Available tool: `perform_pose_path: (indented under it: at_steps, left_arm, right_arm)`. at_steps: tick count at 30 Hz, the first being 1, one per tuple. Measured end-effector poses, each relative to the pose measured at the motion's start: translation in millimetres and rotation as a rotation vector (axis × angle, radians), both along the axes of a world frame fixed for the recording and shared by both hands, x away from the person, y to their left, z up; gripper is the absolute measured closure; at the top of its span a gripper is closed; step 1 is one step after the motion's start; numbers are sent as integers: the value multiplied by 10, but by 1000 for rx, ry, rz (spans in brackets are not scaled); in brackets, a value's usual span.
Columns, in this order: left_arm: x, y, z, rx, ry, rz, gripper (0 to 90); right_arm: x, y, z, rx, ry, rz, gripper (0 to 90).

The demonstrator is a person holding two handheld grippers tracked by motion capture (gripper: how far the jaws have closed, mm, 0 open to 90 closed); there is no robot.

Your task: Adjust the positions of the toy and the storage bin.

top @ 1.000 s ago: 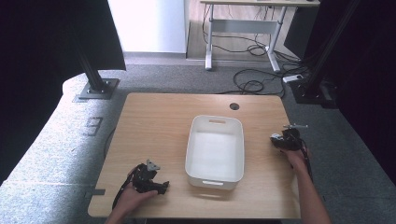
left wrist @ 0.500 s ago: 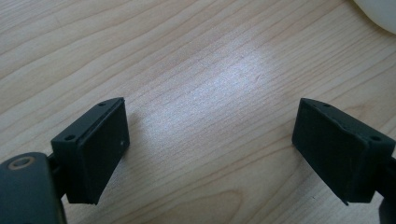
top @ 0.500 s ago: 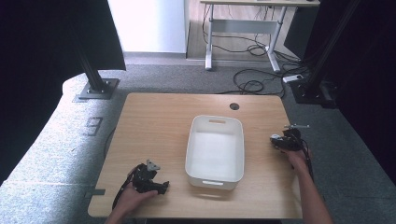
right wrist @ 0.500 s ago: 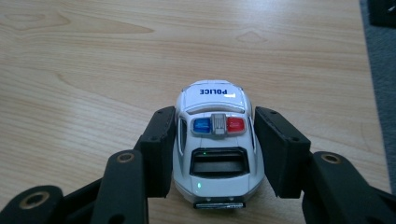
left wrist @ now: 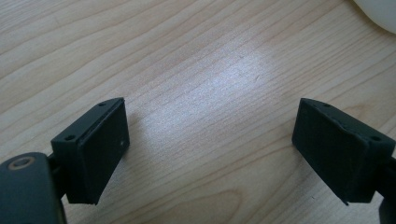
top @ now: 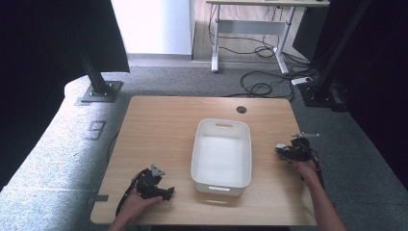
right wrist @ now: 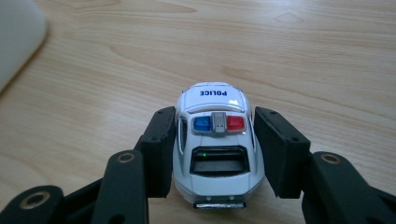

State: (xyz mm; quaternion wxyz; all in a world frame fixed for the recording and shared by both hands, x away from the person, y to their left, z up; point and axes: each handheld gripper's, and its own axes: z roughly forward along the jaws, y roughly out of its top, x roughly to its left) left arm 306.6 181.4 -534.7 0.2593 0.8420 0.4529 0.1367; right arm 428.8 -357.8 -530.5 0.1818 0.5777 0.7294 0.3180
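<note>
Pale wood grain runs across the table (top: 163,130), which takes up the middle of the high view, and on it, just right of centre, sits a white plastic bin (top: 222,154) with a handle slot at its far end and nothing in it that I can see. My left gripper (top: 153,183) is at the lower left of that view, near the table's near edge and just beside the bin's lower left corner without touching it, with my left hand (top: 134,204) behind it. In the left gripper view its two black jaws stand wide apart over bare wood with nothing between them, and a white curve of the bin (left wrist: 378,14) cuts the upper right corner of the frame. My right gripper (top: 288,151) is at the right of the high view, near the table's right edge and apart from the bin's right wall, with my right hand (top: 305,168) and forearm coming up from the bottom. In the right gripper view its jaws are closed in on a white toy police car (right wrist: 215,144), one pad against each side of the body; the car stands on its wheels on the table, pointing away from me, with a blue and red light bar on the roof and POLICE printed on the bonnet. The bin's rim (right wrist: 16,42) shows blurred in the upper left of that frame
</note>
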Motion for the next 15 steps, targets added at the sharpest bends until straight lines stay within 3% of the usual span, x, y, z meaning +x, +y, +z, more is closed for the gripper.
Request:
perform_pose_path:
  at_steps: [11, 12, 15]
  left_arm:
    - [-2, -5, 1, 1, 1, -4, 114]
    - [-1, -4, 2, 2, 2, -6, 114]
    - [-3, -8, 2, 3, 2, -7, 114]
  right_arm:
    - [-213, 141, 62, 17, 23, 48, 504]
    - [-281, 173, 67, 41, 8, 66, 504]
    - [-332, 202, 65, 45, 19, 70, 504]
